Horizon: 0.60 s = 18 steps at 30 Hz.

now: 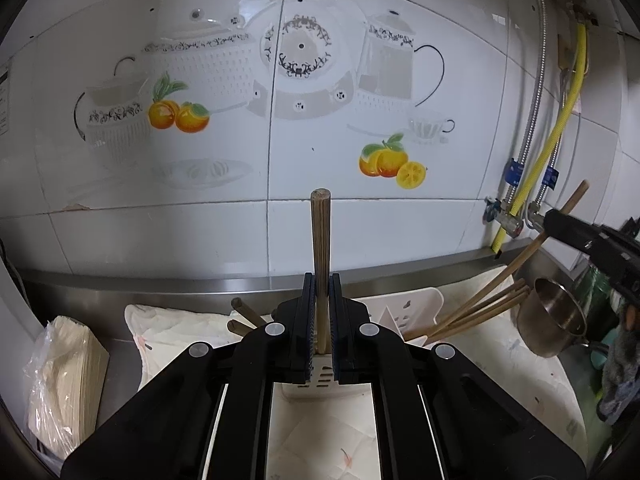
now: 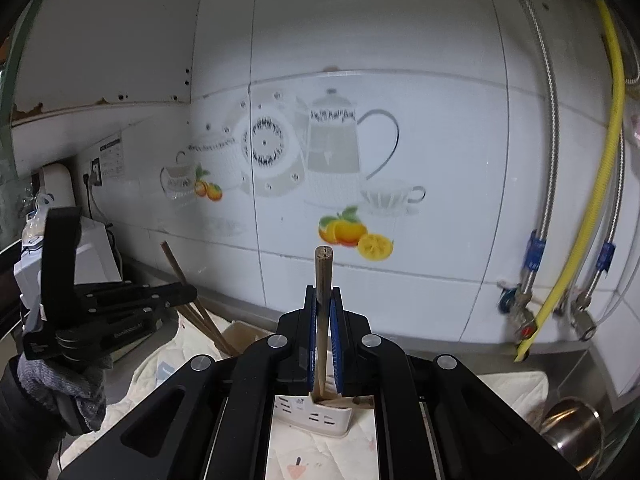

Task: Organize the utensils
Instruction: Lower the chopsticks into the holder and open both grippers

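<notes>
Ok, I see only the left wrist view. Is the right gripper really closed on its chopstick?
Observer: Yes. The right gripper is shut on a chopstick that stands nearly upright.
Operator: Where is its lower end?
Observer: At the top opening of the white holder, beside another stick lying there.
Operator: And what is behind my left gripper?
Observer: A hand in a grey glove holds the left gripper.

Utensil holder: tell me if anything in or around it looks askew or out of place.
The chopsticks in the white utensil holder splay out at a steep slant rather than standing upright. The small steel pot beside it lies tipped on its side on the cloth.
</notes>
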Motion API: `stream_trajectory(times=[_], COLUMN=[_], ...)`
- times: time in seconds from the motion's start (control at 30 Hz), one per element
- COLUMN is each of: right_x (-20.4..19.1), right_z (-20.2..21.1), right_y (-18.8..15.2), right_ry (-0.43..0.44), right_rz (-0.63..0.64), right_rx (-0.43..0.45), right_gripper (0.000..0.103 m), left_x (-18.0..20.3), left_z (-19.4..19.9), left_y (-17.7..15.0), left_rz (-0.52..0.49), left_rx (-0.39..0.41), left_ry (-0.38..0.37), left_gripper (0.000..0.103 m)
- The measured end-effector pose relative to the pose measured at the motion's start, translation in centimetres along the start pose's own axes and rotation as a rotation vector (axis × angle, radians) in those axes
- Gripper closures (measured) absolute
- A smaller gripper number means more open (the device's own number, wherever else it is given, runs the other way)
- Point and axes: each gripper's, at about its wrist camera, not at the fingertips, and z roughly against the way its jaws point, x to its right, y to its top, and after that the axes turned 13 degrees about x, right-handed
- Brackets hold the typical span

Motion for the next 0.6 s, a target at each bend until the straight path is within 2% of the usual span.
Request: stream_trajectory(times=[0.6], right_x=[0.2], right_z=[-3.3], right_y=[-3.7], right_ry=[0.003], right_rz=[-0.028], right_rx=[-0.111], right_gripper=[0.096], left_x=[0.0], left_z=[0.9], left_y=[0.1], left_rz=[0.013], left_rx=[0.008], left_ry=[-0.011], left_gripper=[0.096])
